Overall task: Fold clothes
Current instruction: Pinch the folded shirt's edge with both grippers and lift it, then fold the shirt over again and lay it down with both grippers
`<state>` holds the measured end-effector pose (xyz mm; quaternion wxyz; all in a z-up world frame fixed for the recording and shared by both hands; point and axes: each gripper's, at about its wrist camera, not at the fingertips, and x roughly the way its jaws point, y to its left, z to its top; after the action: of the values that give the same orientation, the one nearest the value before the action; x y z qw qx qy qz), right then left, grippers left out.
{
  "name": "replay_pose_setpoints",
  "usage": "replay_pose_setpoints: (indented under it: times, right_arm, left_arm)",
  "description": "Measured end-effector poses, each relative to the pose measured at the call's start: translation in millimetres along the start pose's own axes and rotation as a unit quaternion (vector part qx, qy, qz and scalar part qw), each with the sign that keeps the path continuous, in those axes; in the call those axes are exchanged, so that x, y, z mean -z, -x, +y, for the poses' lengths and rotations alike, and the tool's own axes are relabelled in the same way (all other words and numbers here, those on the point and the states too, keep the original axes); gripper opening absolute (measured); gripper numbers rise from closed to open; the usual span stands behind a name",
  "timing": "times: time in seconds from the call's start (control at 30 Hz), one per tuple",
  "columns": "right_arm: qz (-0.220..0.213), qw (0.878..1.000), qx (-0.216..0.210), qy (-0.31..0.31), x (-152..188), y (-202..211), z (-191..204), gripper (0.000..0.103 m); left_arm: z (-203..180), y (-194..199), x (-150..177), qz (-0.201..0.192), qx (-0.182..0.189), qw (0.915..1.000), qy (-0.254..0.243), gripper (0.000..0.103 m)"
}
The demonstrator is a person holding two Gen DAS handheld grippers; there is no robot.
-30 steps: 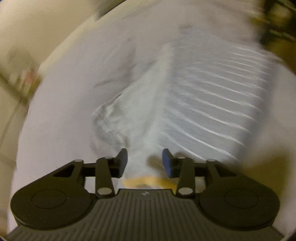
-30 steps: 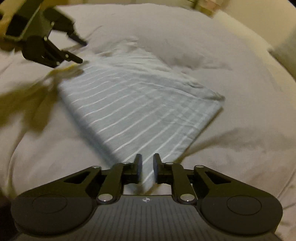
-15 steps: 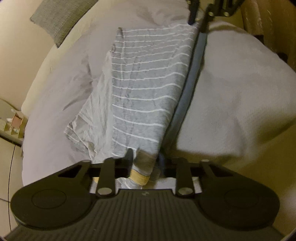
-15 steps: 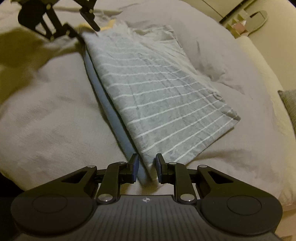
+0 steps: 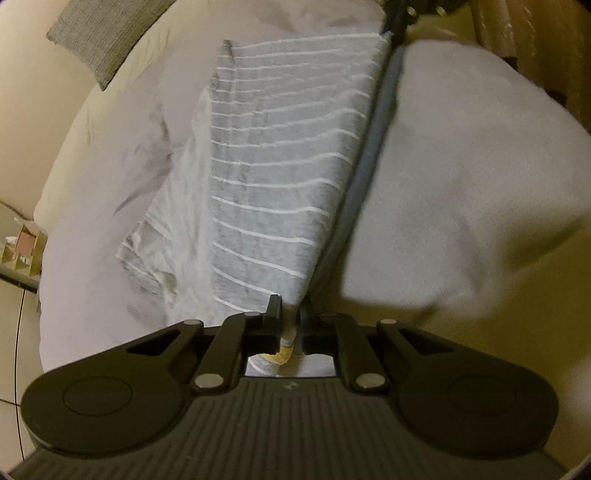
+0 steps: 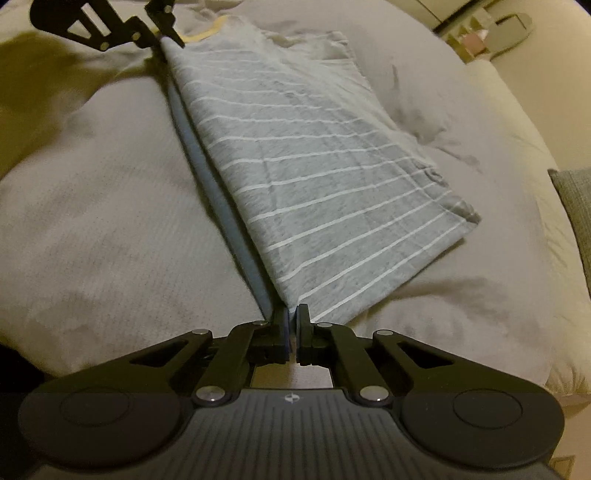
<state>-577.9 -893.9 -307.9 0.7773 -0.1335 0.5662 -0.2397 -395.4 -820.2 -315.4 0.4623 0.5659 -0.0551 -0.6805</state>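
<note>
The left gripper [image 5: 290, 312] is clamping the shirt [image 5: 280, 177] at its yellow collar [image 5: 282, 354], and the right gripper [image 6: 292, 314] is pinched tight on the shirt's hem corner, so the grey striped cloth is stretching taut between them as a raised ridge over the bed [image 6: 110, 206]. From that ridge the shirt is sloping down onto the bed on one side, with a darker band of shadow running along the other. Compared with a second ago, when the left gripper was standing open above a blurred, slack shirt, its fingers are now closed on the cloth; half a second ago both were already gripping, and the right one's fingers are now sitting closer together. The ridge is looking straighter than before. A loose sleeve [image 5: 162, 240] is lying crumpled beside the shirt's collar end, and a grey pillow [image 5: 107, 33] is resting well apart from the shirt, at the bed's edge.
</note>
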Motion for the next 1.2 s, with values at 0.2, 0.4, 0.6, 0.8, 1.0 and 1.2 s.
replay_pose_setpoints:
  times: [0.2,0.4,0.6,0.8,1.0,1.2]
  right_arm:
    - [0.003,1.000,-0.005,0.003,2,-4,4,0.002]
    - [0.002,1.000,-0.009,-0.009,2,-1,0,0.002]
    - [0.005,1.000,-0.013,-0.020,0,-2,-2,0.002]
    - [-0.003,0.999,-0.007,-0.040,-1,9,-8,0.001]
    - [0.008,1.000,-0.011,-0.006,8,1,10,0.001]
    - [0.032,0.999,-0.015,-0.022,17,0,12,0.000]
  left_arm:
    - [7,-6,0,0.016,0.011,0.9998,-0.005,0.013]
    - [14,8,1,0.023,0.011,0.9997,0.000,0.015]
    - [23,9,1,0.026,-0.002,0.9996,0.008,0.014]
    - [33,9,-4,0.017,-0.024,0.9996,0.005,0.006]
    - [13,-4,10,0.038,0.001,0.9993,-0.008,0.005]
    - [0,-6,22,0.060,0.016,0.9981,0.008,0.005]
